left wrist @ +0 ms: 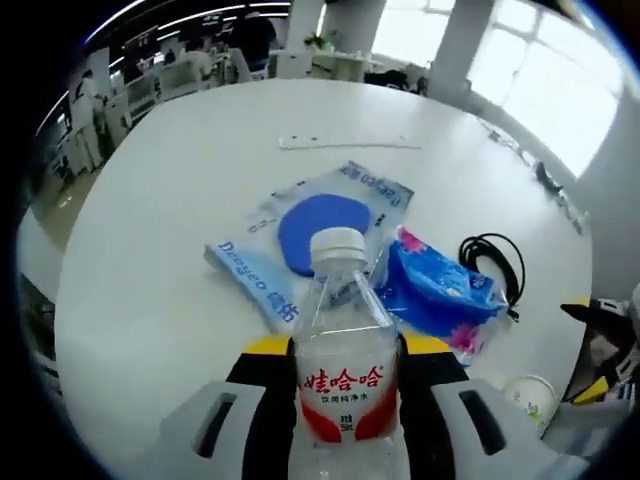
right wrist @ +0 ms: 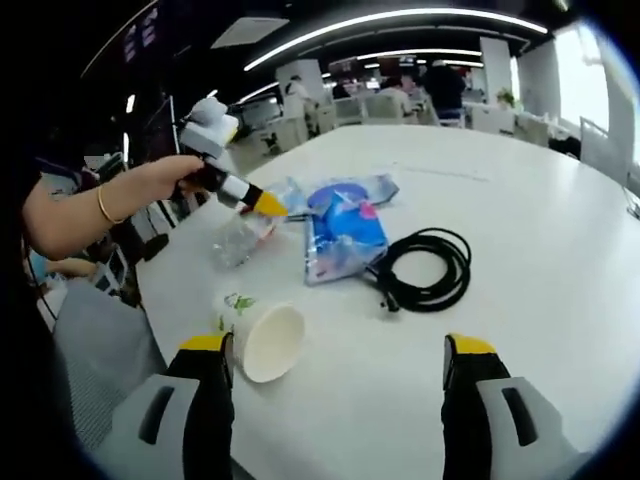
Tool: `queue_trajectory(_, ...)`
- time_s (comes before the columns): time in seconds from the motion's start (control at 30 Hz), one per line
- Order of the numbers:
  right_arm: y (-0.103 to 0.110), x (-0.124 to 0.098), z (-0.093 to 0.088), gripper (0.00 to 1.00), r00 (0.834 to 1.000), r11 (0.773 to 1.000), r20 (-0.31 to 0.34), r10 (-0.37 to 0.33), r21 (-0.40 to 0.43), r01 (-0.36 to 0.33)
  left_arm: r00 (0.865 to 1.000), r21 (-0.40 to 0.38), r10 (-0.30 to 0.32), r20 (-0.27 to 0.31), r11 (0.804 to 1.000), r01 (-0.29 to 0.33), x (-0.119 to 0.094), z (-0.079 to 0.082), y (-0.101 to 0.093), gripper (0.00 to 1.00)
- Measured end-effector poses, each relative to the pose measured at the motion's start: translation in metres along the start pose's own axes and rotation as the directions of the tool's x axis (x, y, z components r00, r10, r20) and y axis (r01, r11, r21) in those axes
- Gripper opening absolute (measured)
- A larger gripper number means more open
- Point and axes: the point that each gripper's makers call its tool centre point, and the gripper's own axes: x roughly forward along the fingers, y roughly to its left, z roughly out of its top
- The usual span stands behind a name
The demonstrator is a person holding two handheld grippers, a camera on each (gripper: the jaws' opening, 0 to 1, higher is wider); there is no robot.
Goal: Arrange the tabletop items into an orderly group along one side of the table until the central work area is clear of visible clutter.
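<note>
White table (right wrist: pixel 560 260): left hand-held gripper (left wrist: pixel 343 372) pinches water bottle (left wrist: pixel 343 375); right hand-held gripper (right wrist: pixel 340 375) spread above it.

A clear water bottle (left wrist: pixel 343 375) with a white cap and red label stood clamped between the left gripper's fingers (left wrist: pixel 268 352). Beyond it lay a blue-printed plastic bag (left wrist: pixel 330 225), a blue snack packet (left wrist: pixel 437 290) and a coiled black cable (right wrist: pixel 428 266). A white paper cup (right wrist: pixel 265 335) lay tipped on the bench (right wrist: pixel 540 230).
</note>
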Motion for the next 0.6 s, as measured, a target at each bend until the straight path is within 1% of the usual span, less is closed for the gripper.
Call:
queue_trajectory(0.13,0.002,0.0,0.002,0.85,1.0,1.0,0.005,0.006,-0.006,-0.006,0.999,-0.008,0.004,0.044,1.0,-0.004,-0.01,0.008,0.002,0.37)
queue_trajectory(0.17,0.003,0.0,0.003,0.85,1.0,1.0,0.006,0.007,-0.009,-0.007,0.998,-0.015,0.008,0.065,1.0,-0.007,-0.013,0.011,0.003,0.36)
queue_trajectory(0.33,0.006,-0.001,0.007,0.85,1.0,1.0,0.013,0.01,-0.023,-0.01,0.994,-0.029,0.018,0.108,0.999,-0.015,-0.021,0.016,0.008,0.36)
queue_trajectory(0.47,0.007,-0.003,0.008,0.85,1.0,0.999,0.015,0.009,-0.032,-0.008,0.989,-0.044,0.039,0.144,0.998,-0.034,-0.029,0.017,0.01,0.36)
queue_trajectory(0.6,0.007,-0.005,0.009,0.85,1.0,0.999,0.02,0.005,-0.033,-0.004,0.985,-0.033,0.051,0.163,0.998,-0.047,-0.037,0.017,0.007,0.36)
